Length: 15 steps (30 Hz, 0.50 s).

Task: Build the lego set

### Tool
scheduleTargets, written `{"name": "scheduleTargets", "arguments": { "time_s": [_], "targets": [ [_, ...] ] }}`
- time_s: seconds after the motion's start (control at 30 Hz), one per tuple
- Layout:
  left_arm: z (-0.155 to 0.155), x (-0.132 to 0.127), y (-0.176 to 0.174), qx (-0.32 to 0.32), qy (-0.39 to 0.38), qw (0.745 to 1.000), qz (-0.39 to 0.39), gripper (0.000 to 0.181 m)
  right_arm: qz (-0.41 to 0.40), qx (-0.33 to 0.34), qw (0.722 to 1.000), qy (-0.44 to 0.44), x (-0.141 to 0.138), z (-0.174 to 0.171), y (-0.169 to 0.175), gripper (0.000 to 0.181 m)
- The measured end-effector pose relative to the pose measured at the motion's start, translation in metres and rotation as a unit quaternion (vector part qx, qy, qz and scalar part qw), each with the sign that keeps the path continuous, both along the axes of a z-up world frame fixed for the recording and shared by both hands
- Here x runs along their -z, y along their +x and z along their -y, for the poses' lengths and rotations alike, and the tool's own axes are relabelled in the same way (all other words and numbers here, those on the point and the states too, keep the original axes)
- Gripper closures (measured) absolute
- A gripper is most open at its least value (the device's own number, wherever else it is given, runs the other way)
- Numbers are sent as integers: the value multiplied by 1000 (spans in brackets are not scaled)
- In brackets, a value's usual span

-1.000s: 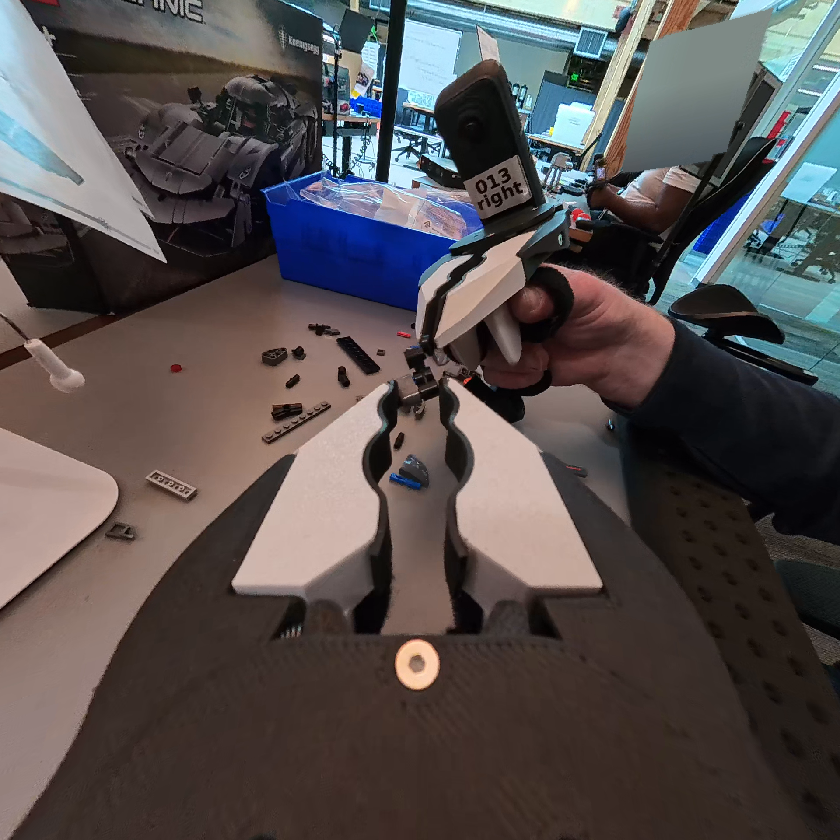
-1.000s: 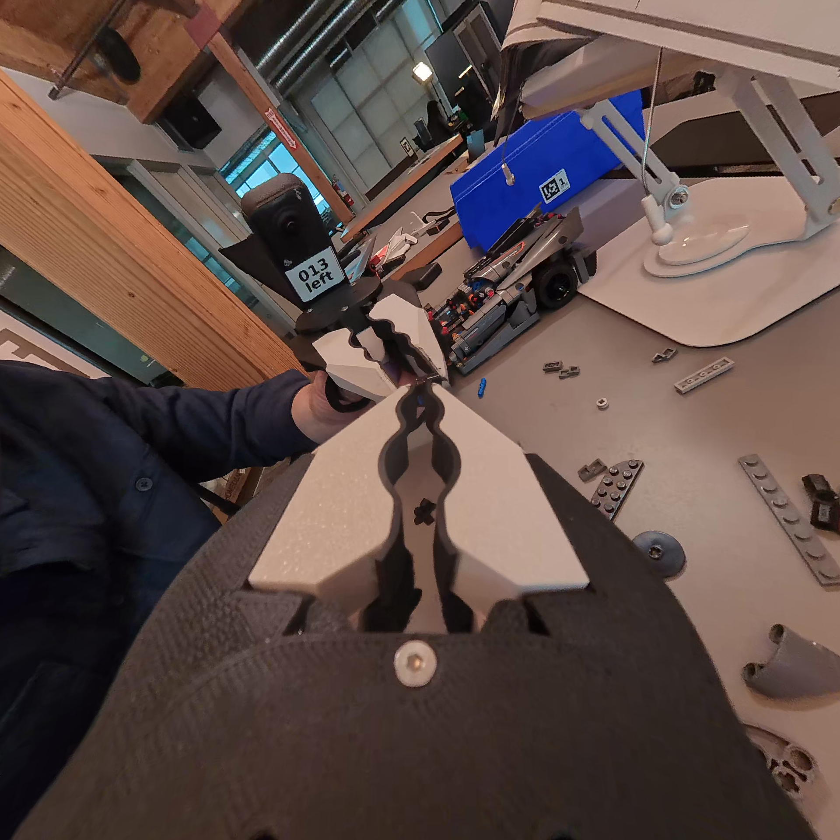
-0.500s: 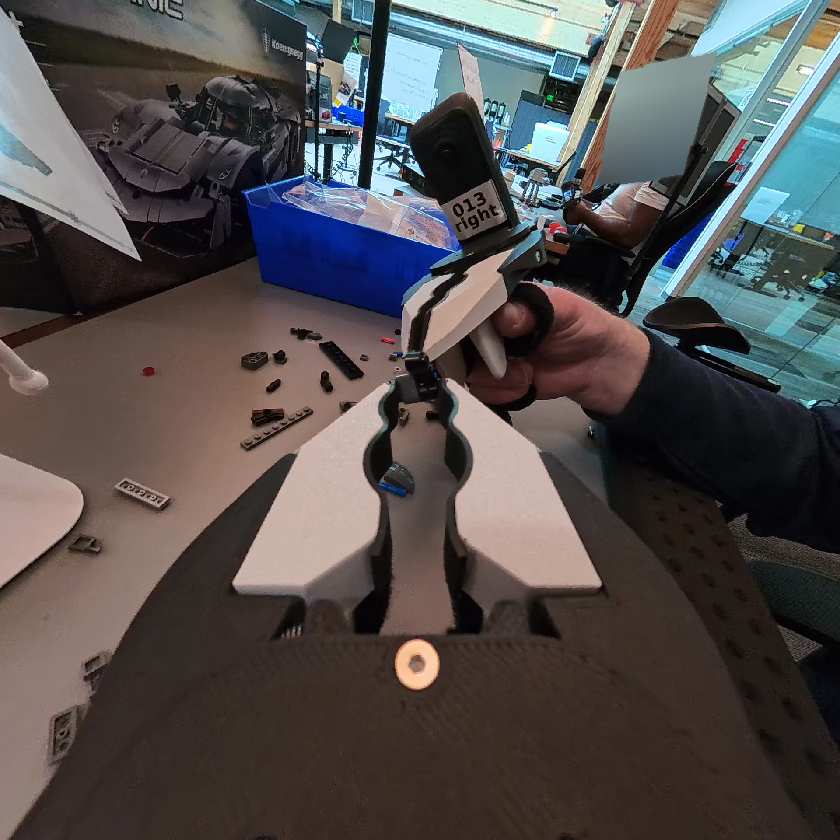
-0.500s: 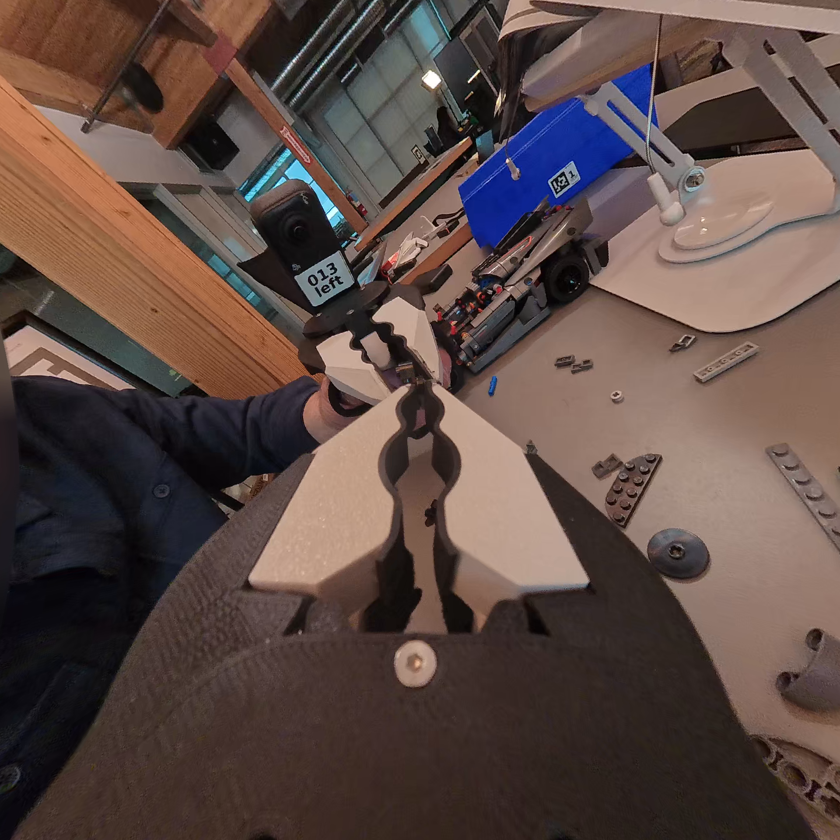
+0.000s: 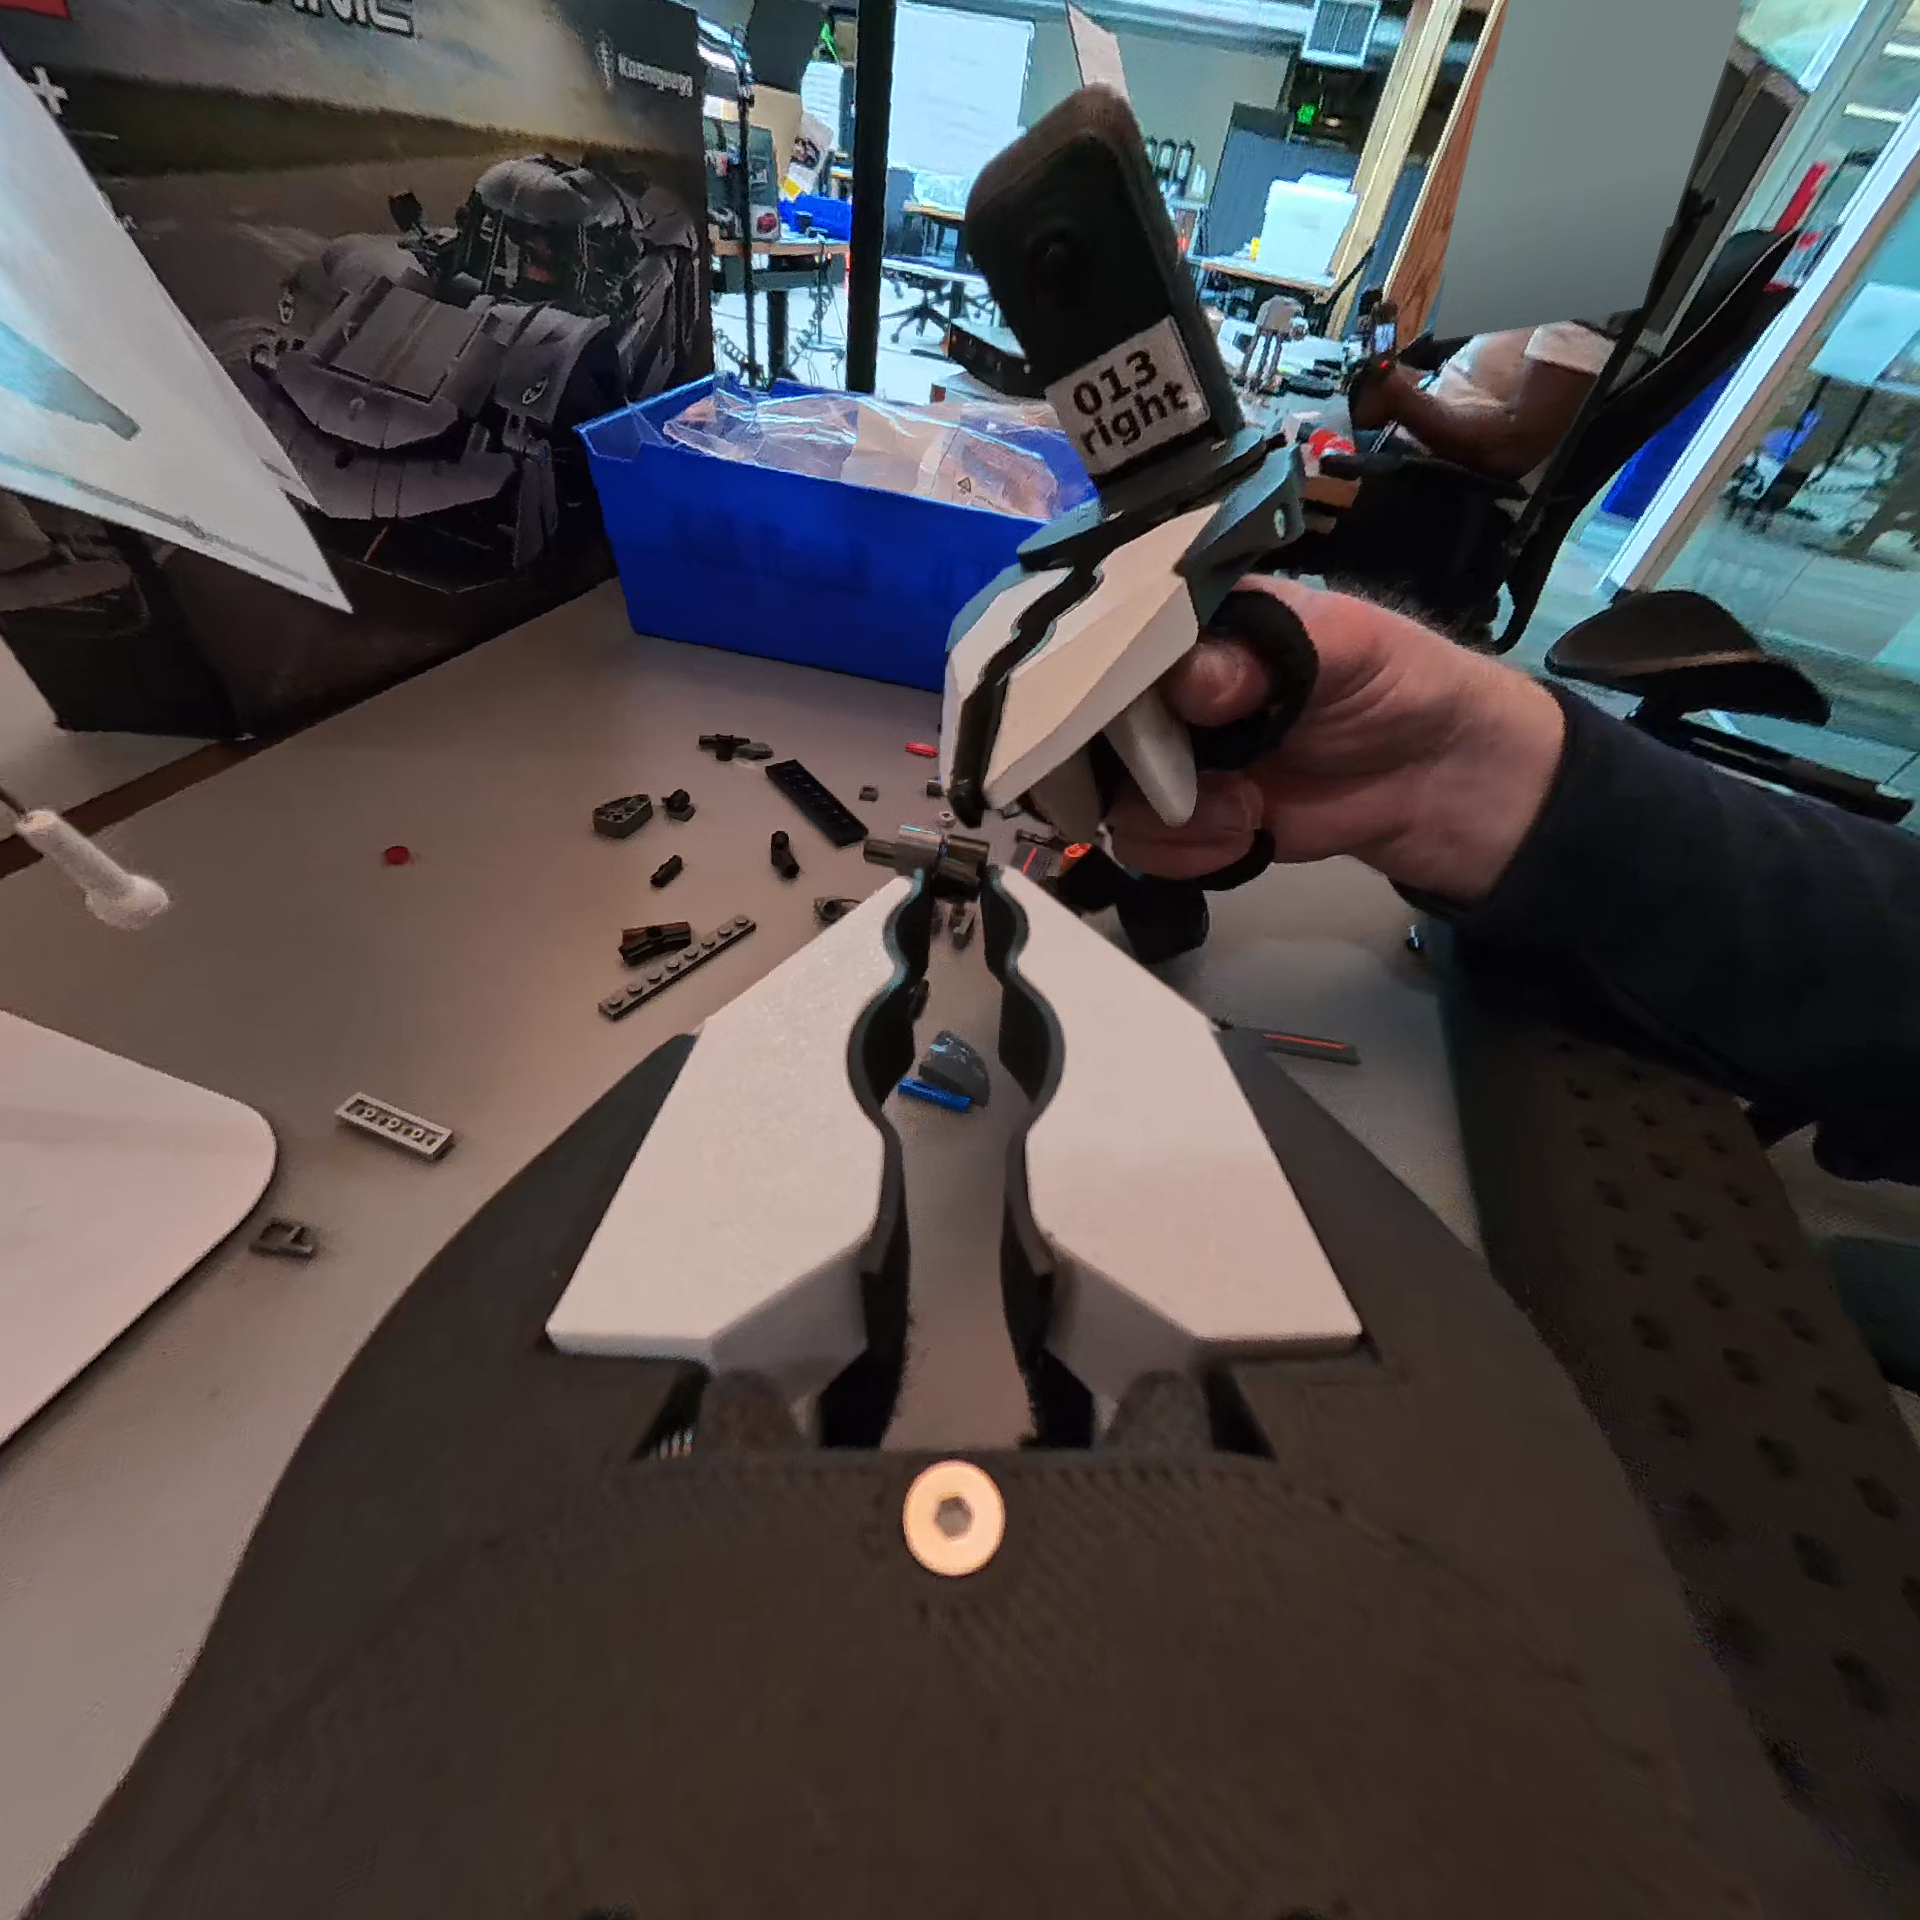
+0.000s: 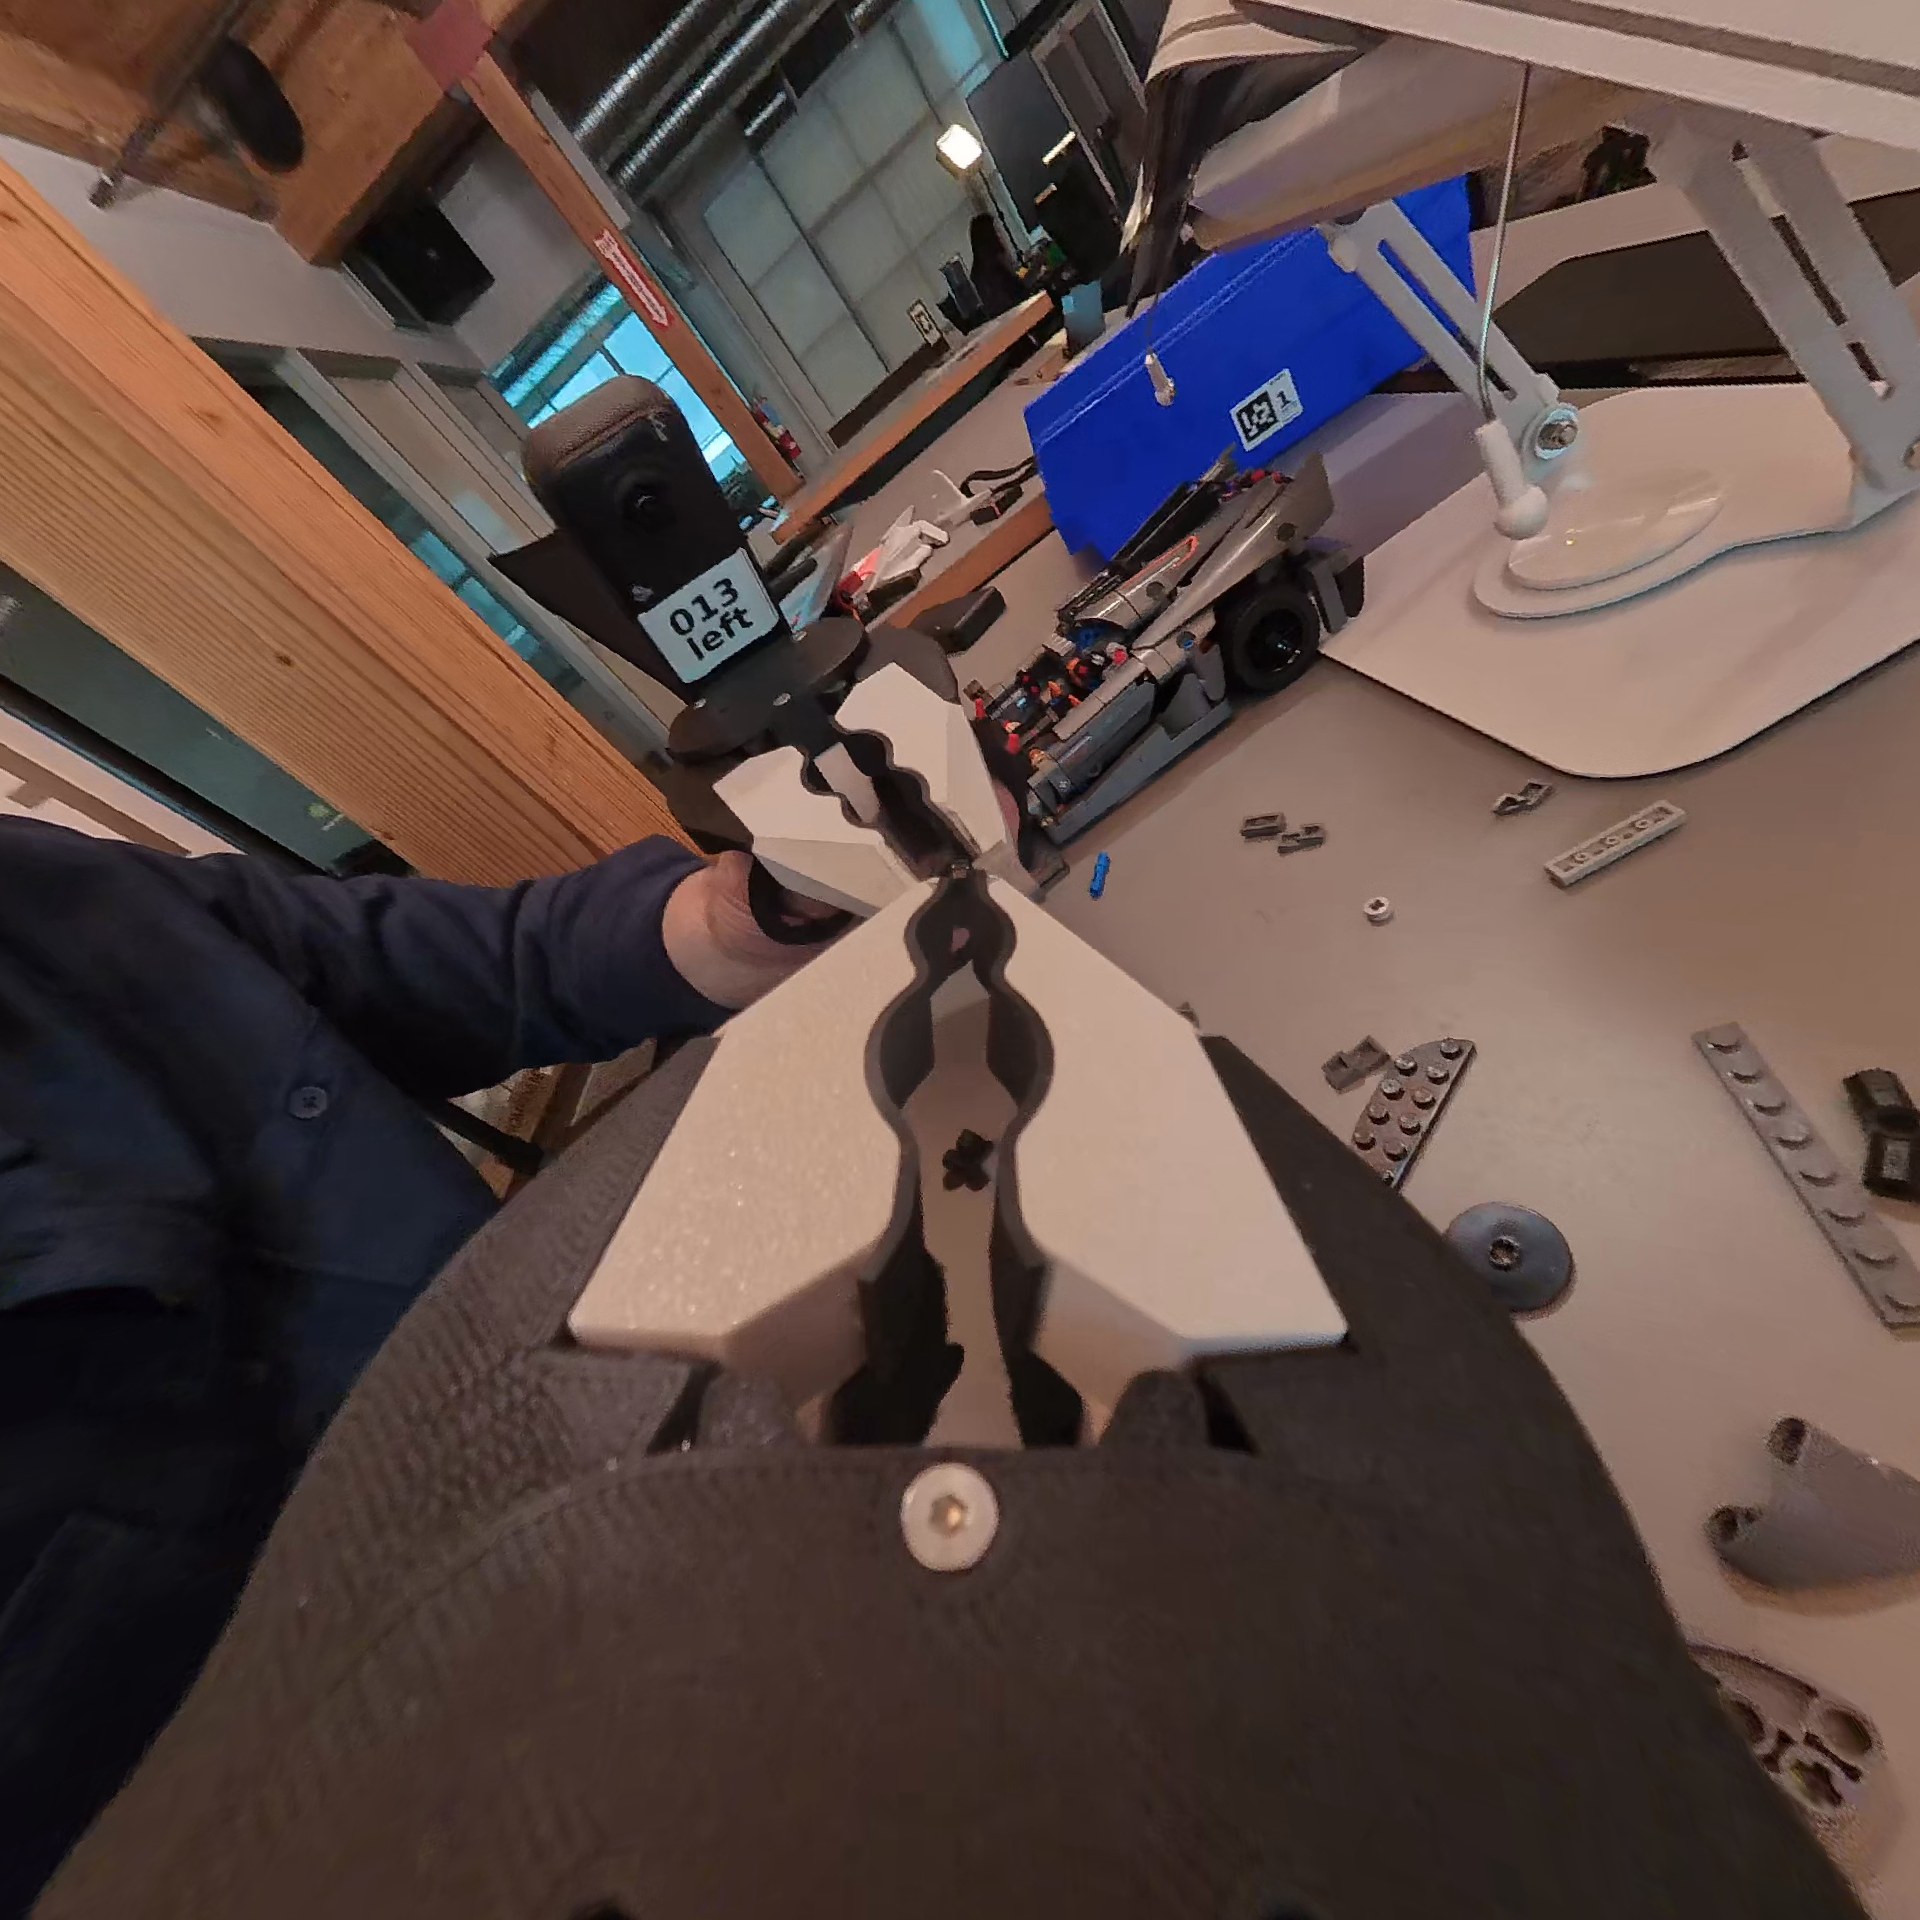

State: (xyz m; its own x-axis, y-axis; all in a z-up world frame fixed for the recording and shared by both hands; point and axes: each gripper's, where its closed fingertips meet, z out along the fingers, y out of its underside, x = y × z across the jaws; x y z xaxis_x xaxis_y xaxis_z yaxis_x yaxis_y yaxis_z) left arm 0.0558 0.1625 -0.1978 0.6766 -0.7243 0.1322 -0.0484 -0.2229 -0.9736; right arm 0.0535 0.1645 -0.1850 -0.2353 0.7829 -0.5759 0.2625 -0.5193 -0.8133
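**Holding a small piece tip to tip above the counter**

Starting nearest you, your left gripper (image 5: 951,883) is closed down on a small dark lego piece (image 5: 940,857) at its very tips; the wider gaps behind the tips are empty. The piece's long axis runs crosswise to the fingers, with a short grey stub poking out to the left side in the left wrist view. Your right gripper (image 5: 961,805) comes in from above and to the right, its tips nearly shut and just beside the piece, almost touching; whether it holds anything of its own is too small to tell. From the right wrist view the two tips meet nose to nose at (image 6: 961,871).

So the coming move likely turns on lining the right tips along that crosswise axis, since the left gripper carries the piece and the right one is the free mover.

Below, loose plates (image 5: 675,966) lie scattered on the counter (image 5: 364,956). Farther off stand the part-built car (image 6: 1164,644) and the blue bin (image 5: 810,561).
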Motion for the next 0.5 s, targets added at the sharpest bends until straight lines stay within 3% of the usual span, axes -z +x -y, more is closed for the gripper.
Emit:
{"name": "scheduleTargets", "arguments": {
  "time_s": [0.13,0.27,0.37,0.5],
  "targets": [
    [5,15,10,31,-35,999,-28,174,6,7,1000,1,1,-4,3,181],
    [22,43,22,100,-120,985,-75,174,10,17,1000,0,3,-12,9,181],
    [54,75,34,183,-210,951,-136,174,16,21,1000,0,5,-16,12,181],
    [86,107,43,239,-307,905,-173,174,24,16,1000,-3,10,-15,10,181]
  ]
}}
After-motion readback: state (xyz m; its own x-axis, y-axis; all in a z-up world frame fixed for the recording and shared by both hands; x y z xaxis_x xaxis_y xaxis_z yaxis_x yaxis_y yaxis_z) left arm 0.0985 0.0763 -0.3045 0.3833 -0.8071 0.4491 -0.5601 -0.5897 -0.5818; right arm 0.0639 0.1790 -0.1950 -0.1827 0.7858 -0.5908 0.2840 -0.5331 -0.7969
